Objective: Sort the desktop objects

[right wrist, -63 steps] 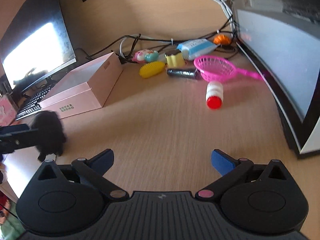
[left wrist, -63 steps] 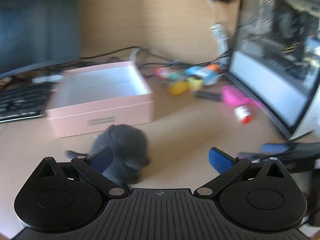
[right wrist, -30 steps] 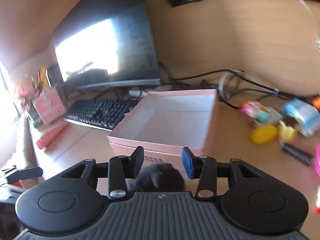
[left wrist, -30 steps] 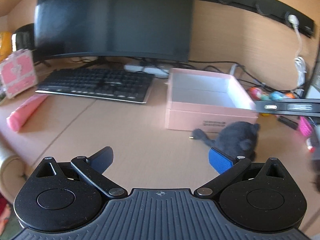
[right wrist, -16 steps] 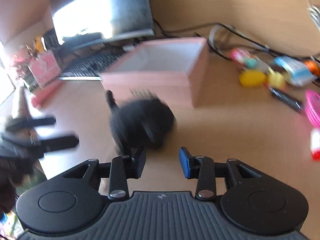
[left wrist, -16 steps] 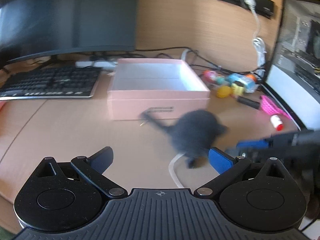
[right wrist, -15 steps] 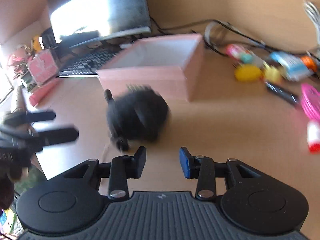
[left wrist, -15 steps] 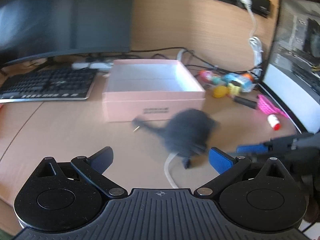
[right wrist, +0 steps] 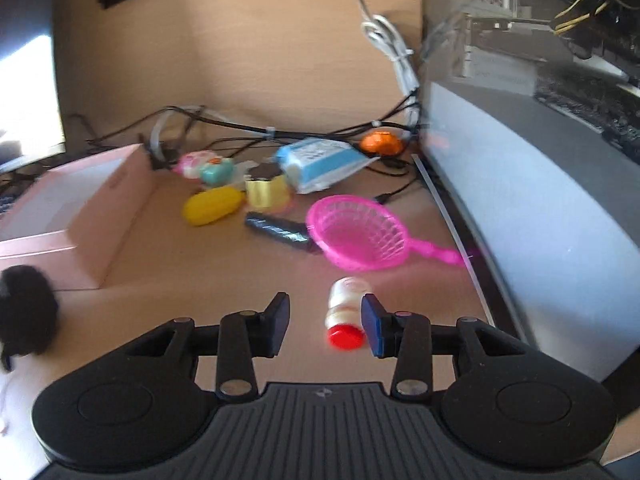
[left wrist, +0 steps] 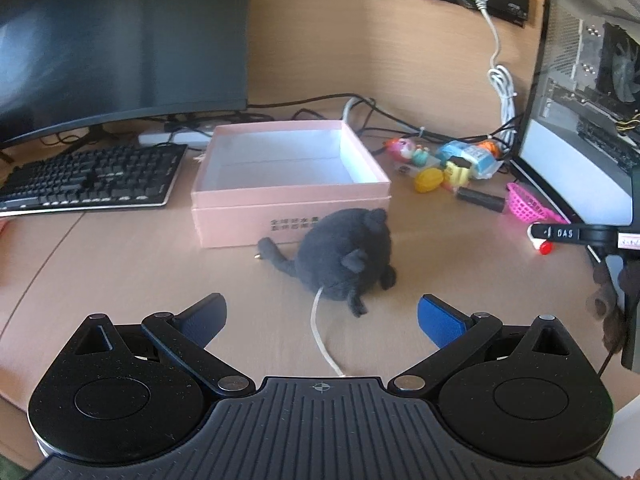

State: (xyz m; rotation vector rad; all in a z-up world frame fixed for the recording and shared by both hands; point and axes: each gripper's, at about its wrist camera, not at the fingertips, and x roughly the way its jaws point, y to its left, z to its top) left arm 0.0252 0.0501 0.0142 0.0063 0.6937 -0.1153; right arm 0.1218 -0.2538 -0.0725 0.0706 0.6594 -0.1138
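A dark grey plush mouse (left wrist: 346, 258) with a white cord lies on the desk just in front of the empty pink box (left wrist: 288, 178). My left gripper (left wrist: 322, 320) is open and empty, just short of the plush. My right gripper (right wrist: 325, 324) is partly open and empty. A small white bottle with a red cap (right wrist: 346, 316) lies between its fingers, against the right pad. The plush also shows at the left edge of the right wrist view (right wrist: 26, 316), beside the box (right wrist: 80, 208).
A pink toy strainer (right wrist: 360, 232), a black tube (right wrist: 280, 230), a yellow toy (right wrist: 212, 210), a blue-white packet (right wrist: 316, 164) and small toys lie beyond the bottle. A computer case (right wrist: 540, 208) stands at the right. A keyboard (left wrist: 92, 180) and monitor (left wrist: 120, 40) are at the left.
The right gripper has let go of the plush mouse near the box and swung right to the red-capped bottle. The left gripper stays open and now faces the plush squarely.
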